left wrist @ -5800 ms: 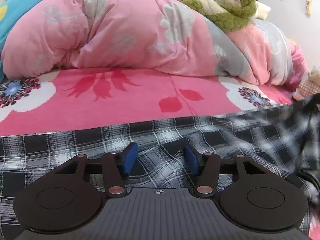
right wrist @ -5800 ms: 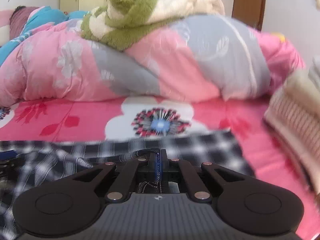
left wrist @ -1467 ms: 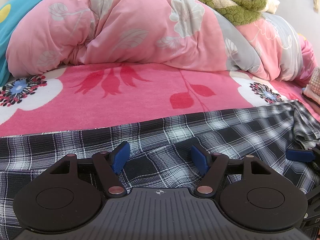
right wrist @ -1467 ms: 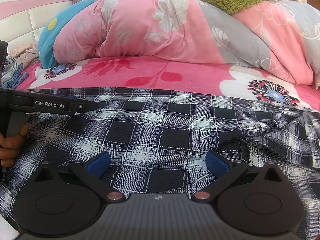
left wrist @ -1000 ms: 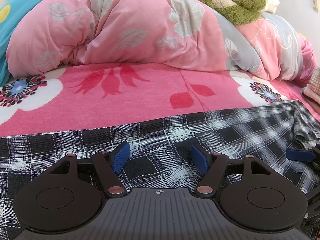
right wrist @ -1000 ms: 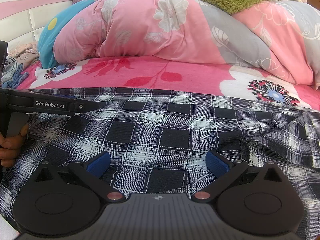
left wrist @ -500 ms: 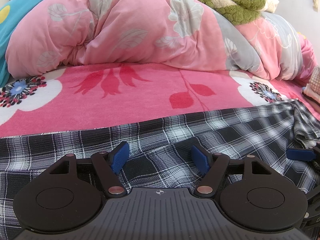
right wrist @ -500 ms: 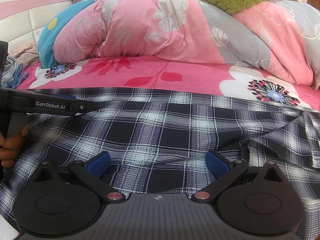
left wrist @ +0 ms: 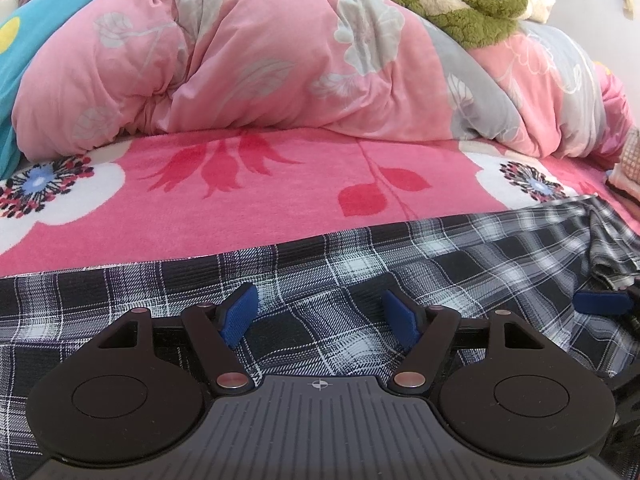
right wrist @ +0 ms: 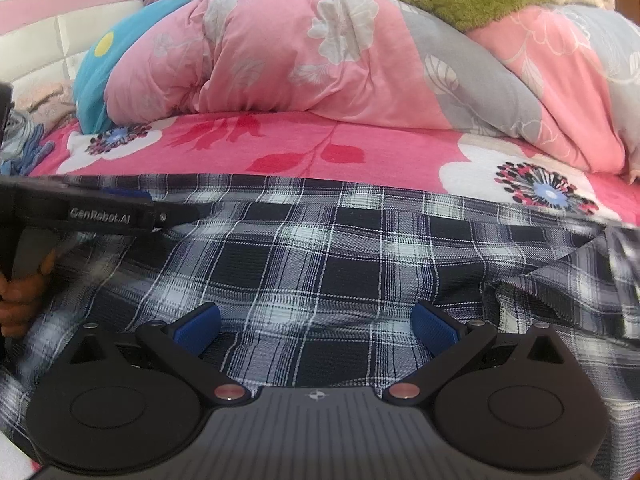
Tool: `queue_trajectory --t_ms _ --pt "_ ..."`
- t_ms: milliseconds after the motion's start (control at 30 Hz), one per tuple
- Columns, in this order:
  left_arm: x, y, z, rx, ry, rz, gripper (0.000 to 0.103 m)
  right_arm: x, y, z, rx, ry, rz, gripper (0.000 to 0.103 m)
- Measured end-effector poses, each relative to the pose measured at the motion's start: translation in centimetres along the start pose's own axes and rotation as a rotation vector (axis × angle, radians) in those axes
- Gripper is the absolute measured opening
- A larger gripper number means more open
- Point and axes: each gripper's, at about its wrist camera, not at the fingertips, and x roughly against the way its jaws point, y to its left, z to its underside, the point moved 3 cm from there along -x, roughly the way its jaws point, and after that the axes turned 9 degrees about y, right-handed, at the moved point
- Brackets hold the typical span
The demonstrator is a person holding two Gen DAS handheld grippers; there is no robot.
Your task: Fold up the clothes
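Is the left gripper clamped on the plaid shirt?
Apart. The left wrist view shows the left gripper with its blue pads spread wide and the plaid shirt lying flat between them, unpinched.

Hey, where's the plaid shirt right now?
The plaid shirt lies spread on the pink floral bedsheet in front of the rolled pink duvet, filling the lower half of both wrist views under both open grippers.

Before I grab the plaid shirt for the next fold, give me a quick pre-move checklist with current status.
1. Left gripper open, nothing pinched: ok.
2. Right gripper open, nothing pinched: ok.
3. Plaid shirt lies under both grippers: ok.
4. Shirt smooth: not ok, a bunched fold sits at its right side.
5. Pink bedsheet beyond the shirt's far edge is bare: ok.
6. Shirt's near edge and sleeves: cannot tell, hidden by the grippers.
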Motion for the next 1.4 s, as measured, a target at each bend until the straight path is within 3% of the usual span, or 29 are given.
queue_trajectory --t_ms 67,167,300,367,400,500,567,633,800,900,1000,1167,1200,1267,1300,1400 --pt "0.0 -0.1 0.0 -0.005 0.001 -0.007 0.071 0.6 -0.1 -0.2 -0.014 0.023 -0.011 0.103" --pt "0.0 -0.2 0.0 -0.013 0.003 -0.017 0.072 4.3 -1.1 0.0 -0.054 -0.025 -0.057 0.103" --pt "-0.1 -0.3 0.0 -0.015 0.003 -0.02 0.072 9.3 -6.8 0.2 -0.21 -0.124 -0.05 0.103" --pt "-0.1 -0.3 0.0 -0.014 0.002 -0.019 0.072 9.4 -11.2 0.9 -0.359 -0.099 -0.03 0.103" --pt "-0.1 -0.3 0.0 -0.013 0.002 -0.019 0.072 9.1 -13.3 1.2 -0.445 -0.074 -0.03 0.1" --pt "-0.1 -0.3 0.0 -0.012 0.002 -0.019 0.072 7.5 -17.8 2.0 -0.655 -0.005 -0.114 0.077" --pt "-0.1 -0.3 -0.1 -0.011 0.002 -0.018 0.072 6.4 -19.9 2.4 -0.763 0.027 -0.169 0.074" --pt "-0.1 -0.3 -0.1 -0.011 0.002 -0.017 0.072 5.6 -20.7 2.6 -0.795 0.045 -0.168 0.068" --pt "0.0 -0.3 0.0 -0.01 0.001 -0.016 0.072 5.4 -21.2 2.5 -0.82 0.059 -0.131 0.056" --pt "0.0 -0.2 0.0 -0.01 0.001 -0.016 0.072 6.3 -21.4 2.6 -0.834 0.042 -0.104 0.056" --pt "0.0 -0.3 0.0 -0.01 0.001 -0.016 0.072 5.7 -21.7 2.9 -0.836 0.079 -0.101 0.056" --pt "0.0 -0.2 0.0 -0.012 0.001 -0.018 0.072 4.1 -20.9 2.4 -0.739 0.096 -0.064 0.056" --pt "0.0 -0.2 0.0 -0.013 0.001 -0.019 0.072 4.1 -20.7 2.3 -0.706 0.093 -0.052 0.051" --pt "0.0 -0.2 0.0 -0.014 0.001 -0.02 0.072 4.1 -20.4 2.1 -0.64 0.088 -0.029 0.026" --pt "0.0 -0.2 0.0 -0.015 0.001 -0.022 0.072 4.2 -20.2 2.0 -0.606 0.085 -0.017 0.008" --pt "0.0 -0.3 0.0 -0.017 0.001 -0.025 0.073 5.4 -20.8 1.5 -0.574 0.038 -0.014 0.007"
